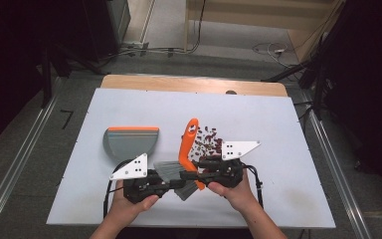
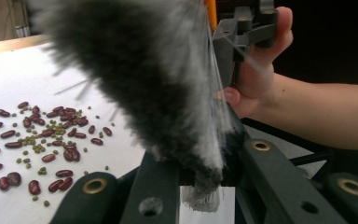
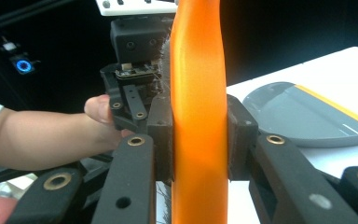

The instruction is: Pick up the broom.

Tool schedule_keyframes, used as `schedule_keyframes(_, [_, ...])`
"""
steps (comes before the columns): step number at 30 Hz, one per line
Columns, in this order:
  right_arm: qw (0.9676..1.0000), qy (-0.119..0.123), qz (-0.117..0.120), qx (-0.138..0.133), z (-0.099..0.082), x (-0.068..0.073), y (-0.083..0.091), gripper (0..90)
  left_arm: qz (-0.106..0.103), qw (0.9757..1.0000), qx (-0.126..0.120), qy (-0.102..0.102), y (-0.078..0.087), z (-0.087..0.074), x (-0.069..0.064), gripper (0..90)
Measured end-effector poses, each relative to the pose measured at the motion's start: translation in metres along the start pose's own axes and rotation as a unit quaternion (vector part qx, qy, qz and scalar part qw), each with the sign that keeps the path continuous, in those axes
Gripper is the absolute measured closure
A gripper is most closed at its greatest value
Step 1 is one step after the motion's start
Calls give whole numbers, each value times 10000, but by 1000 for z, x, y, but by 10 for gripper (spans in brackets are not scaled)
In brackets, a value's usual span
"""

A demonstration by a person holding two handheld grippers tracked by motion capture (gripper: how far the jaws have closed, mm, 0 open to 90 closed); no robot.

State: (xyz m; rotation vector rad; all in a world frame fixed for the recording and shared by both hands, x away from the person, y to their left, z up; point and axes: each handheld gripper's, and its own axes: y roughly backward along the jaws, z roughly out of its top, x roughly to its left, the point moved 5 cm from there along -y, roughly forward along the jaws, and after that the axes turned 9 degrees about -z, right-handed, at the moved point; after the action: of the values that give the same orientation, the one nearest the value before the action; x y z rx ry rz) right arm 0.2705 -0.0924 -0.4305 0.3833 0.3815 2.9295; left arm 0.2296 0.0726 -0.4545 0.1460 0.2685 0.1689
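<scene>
The orange-handled brush (image 1: pixel 188 144) is held low over the near middle of the white counter (image 1: pixel 278 149), handle pointing away toward the far side and its grey bristles (image 1: pixel 171 170) down near the person's hands. The right claw (image 3: pixel 198 140) is closed on the orange handle, a black pad pressed against each side of it in the right gripper view. The left claw (image 2: pixel 200 168) comes at the brush from the other end: in the left gripper view the dark, grey-tipped bristles fan up out of the gap between its jaws, which are drawn in tight on the tuft.

Just beyond the brush, to its right in the high view, a loose scatter of beans (image 1: pixel 206 142) lies on the bare counter: dark red kidney-shaped ones mixed with small green ones (the green ones are plain in the left gripper view, (image 2: pixel 32 140)). They lie directly on the surface, in no container.

To the left of the brush sits a grey dustpan (image 1: pixel 129 141) with an orange strip along its far edge. Its tray looks empty, and it is apart from the beans, with the brush handle between them.

The left hand (image 1: pixel 124 206) and the right hand (image 1: pixel 236 191) come in from the near edge, close together.
</scene>
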Motion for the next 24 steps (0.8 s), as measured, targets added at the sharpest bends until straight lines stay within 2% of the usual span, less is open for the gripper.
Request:
schedule_keyframes(3, [9998, 32, -181, 35, 1, 1, 0, 684, 277, 9996, 25, 6, 2, 0, 3, 707])
schedule_keyframes(4, [9998, 32, -181, 35, 1, 1, 0, 684, 277, 9996, 25, 6, 2, 0, 3, 656])
schedule_keyframes(5, [9994, 29, -350, 55, 2, 0, 0, 684, 492, 9987, -5, 99, 5, 0, 6, 594])
schedule_keyframes(9, [9972, -64, -743, 75, 3, -10, 6, 685, 928, 9954, -48, 242, 16, -2, 15, 397])
schedule_keyframes(13, [9917, -150, -1271, 141, 3, -21, 14, 685, 1248, 9916, -83, 324, 28, -2, 20, 225])
schedule_keyframes(14, [9897, -136, -1412, 165, 3, -24, 16, 685, 1248, 9916, -83, 324, 28, -2, 20, 182])
schedule_keyframes(15, [9879, -165, -1530, 197, 4, -26, 18, 685, 1389, 9895, -130, 384, 34, -2, 23, 152])
schedule_keyframes(18, [9833, -237, -1790, 227, 5, -33, 24, 685, 1534, 9874, -126, 375, 40, -2, 26, 109])
schedule_keyframes(19, [9820, -263, -1857, 244, 5, -35, 25, 685, 1534, 9874, -134, 366, 41, -2, 26, 92])
schedule_keyframes(24, [9763, -296, -2117, 328, 3, -43, 32, 685, 1673, 9852, -128, 354, 47, -4, 28, 28])
